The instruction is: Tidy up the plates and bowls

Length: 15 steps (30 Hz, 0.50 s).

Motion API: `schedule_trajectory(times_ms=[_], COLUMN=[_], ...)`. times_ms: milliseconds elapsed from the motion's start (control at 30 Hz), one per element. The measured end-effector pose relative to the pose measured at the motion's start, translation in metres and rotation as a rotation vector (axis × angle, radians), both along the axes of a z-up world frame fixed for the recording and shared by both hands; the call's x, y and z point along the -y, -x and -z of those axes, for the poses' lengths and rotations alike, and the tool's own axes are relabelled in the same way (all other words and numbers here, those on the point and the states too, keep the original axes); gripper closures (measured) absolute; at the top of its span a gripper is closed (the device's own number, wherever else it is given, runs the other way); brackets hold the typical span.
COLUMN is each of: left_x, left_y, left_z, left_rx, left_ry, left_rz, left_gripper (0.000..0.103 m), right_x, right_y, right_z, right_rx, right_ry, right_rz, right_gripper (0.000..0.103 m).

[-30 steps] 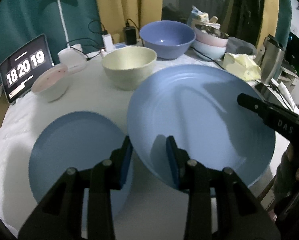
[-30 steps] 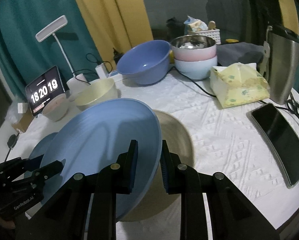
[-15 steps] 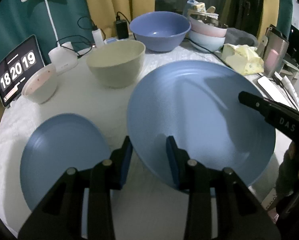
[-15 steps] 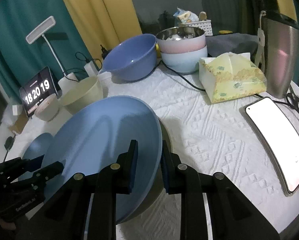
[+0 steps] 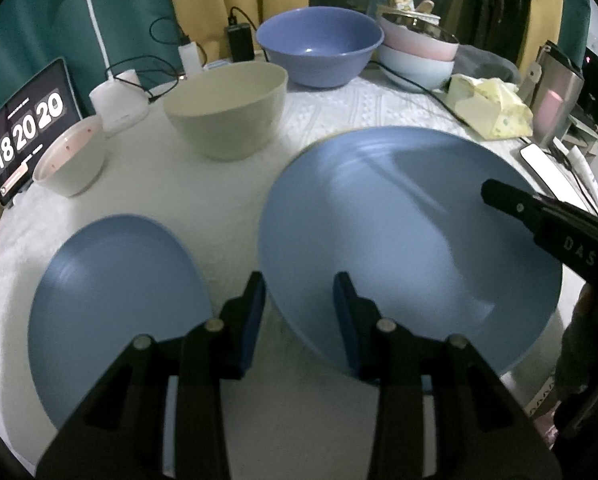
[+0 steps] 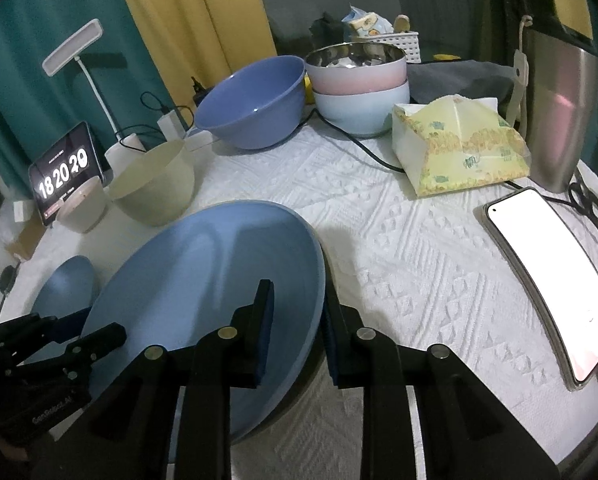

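Observation:
A large blue plate (image 5: 411, 232) (image 6: 203, 280) lies low over the white tablecloth, with a thin beige rim (image 5: 339, 132) peeking out at its far edge. My left gripper (image 5: 299, 300) (image 6: 87, 328) is shut on the plate's left rim, one pad outside and one on the inside. My right gripper (image 6: 299, 312) straddles the opposite rim. Its jaws are opening, and the pads stand slightly off the plate wall. One of its fingers (image 5: 515, 204) shows over the plate's right side. A small blue plate (image 5: 115, 300) (image 6: 65, 284) lies flat to the left.
Behind stand a cream bowl (image 5: 227, 112), a blue bowl (image 5: 319, 52), stacked pink and pale blue bowls (image 5: 419, 56) and a small pink-rimmed bowl (image 5: 69, 164). A clock tablet (image 5: 27, 128), tissue pack (image 6: 459, 148), lit phone (image 6: 551, 280) and steel flask (image 6: 559, 112) line the edges.
The large blue plate has come down from a tilt and now covers the beige plate beneath it. The right jaws have widened a little. The phone screen has lit up.

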<state>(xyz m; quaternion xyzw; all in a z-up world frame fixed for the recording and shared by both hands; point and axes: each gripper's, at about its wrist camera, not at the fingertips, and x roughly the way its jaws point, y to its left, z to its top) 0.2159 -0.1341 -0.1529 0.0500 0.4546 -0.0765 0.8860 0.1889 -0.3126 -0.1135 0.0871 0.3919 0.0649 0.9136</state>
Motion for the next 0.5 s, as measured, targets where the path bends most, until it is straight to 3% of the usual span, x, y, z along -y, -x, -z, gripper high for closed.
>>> schedule_trajectory(times_ms=[67,167,500], left_x=[0.000,-0.001,-0.007], left_y=[0.000,-0.001,0.004], left_z=[0.000,-0.001,-0.010], left_rx=[0.002,0.004,0.039], left_ry=[0.000,0.002,0.037], left_rz=[0.003,0.001,-0.007], left_gripper=[0.065,0.065,0.061], right_x=[-0.002,-0.003,0.002], right_y=[0.000,0.001,0.003], right_z=[-0.002,-0.007,-0.015], right_rx=[0.009,0.038,0.065], right_ry=[0.004,0.053,0.092], right_rz=[-0.007,0.010,0.038], right_gripper=[0.069,0.050,0.048])
